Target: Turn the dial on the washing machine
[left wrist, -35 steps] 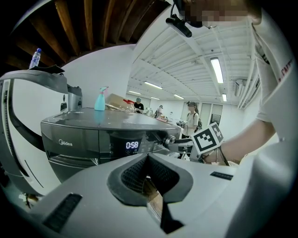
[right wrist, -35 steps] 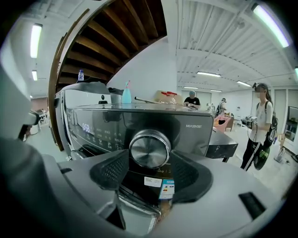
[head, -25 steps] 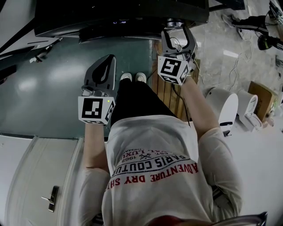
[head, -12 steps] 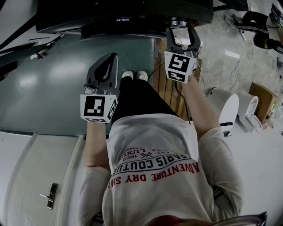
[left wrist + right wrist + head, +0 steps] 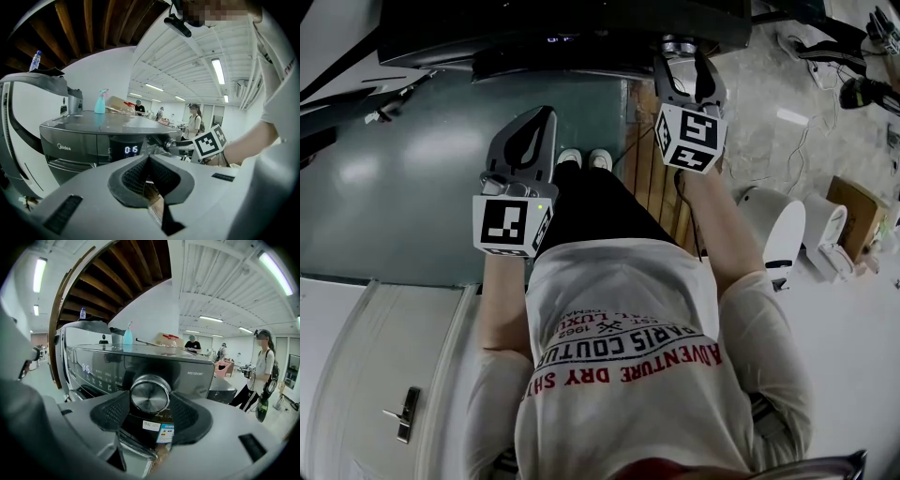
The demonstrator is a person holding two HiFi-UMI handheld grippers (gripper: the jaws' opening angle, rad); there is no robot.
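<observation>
Washing machine (image 5: 70, 136): brand "Midea"; display (image 5: 131, 150) "0:15". Shirt (image 5: 619, 309): "ADVENTURE DRY".

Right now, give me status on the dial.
Right gripper clamped on the dial of the washing machine. Left gripper shut, empty, held off. Nothing blocking.

Bright, even light from ceiling tube lamps (image 5: 218, 70). Soft glare patches on green floor (image 5: 394, 216). Both gripper views heavily fisheye, black corners, near foreground soft. Glossy washing machine (image 5: 93, 366) front mirrors the room; dial (image 5: 150, 393) sharp, with highlights. Wooden beams (image 5: 126, 277) underexposed.
</observation>
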